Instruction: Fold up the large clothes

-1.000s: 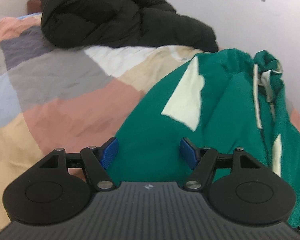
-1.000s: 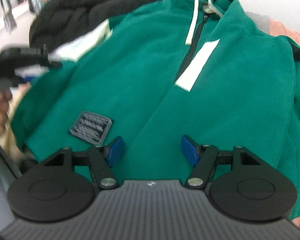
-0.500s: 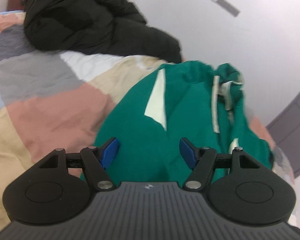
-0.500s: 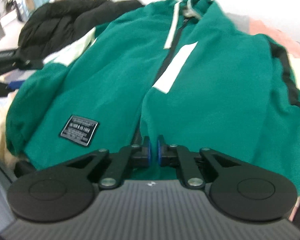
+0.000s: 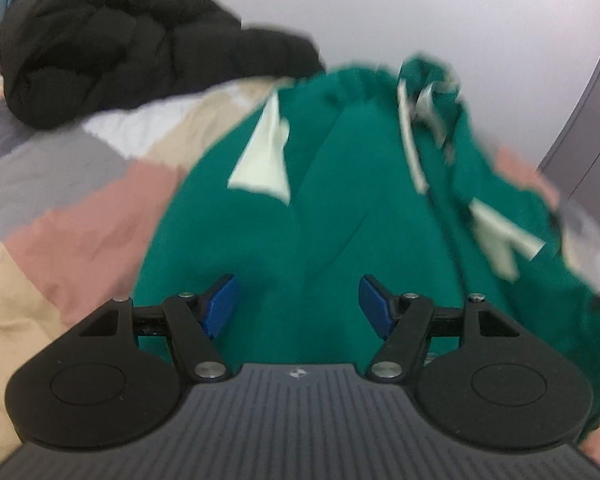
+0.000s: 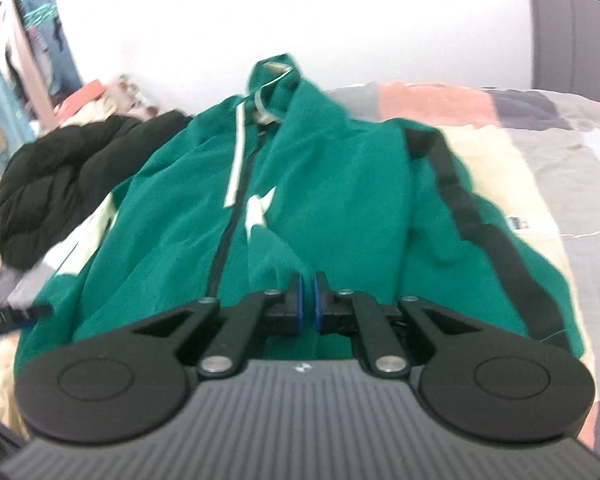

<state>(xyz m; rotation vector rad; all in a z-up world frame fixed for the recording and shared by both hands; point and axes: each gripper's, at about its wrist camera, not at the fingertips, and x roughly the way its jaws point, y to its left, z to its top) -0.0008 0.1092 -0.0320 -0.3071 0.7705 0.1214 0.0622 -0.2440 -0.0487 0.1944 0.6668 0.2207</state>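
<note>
Plainly the biggest risk sits with the right gripper (image 6: 307, 300): its jaws are pinched together on the hem of the green jacket (image 6: 300, 208), a thin fold of fleece caught between the pads. If that bite is shallow, I judge the cloth could slide out as the hem lifts, and the front panel would drop back crooked. The left gripper (image 5: 298, 304) has its jaws fairly wide and narrowing slowly, with green cloth lying between them but not pressed (no hold yet on that side). Pulling with one side gripped and the other loose could skew the jacket or drag it across the quilt (image 5: 80, 216). The black coat (image 5: 132, 40) lies near the jacket's left shoulder, and a swung sleeve might catch on it.

The jacket lies front-up on the quilt, zip (image 6: 224, 240) closed. In the right wrist view its long axis runs straight away from the camera: hem nearest, collar (image 6: 274, 76) farthest, toward the wall. One sleeve with a black stripe (image 6: 464, 208) runs down the right edge.
</note>
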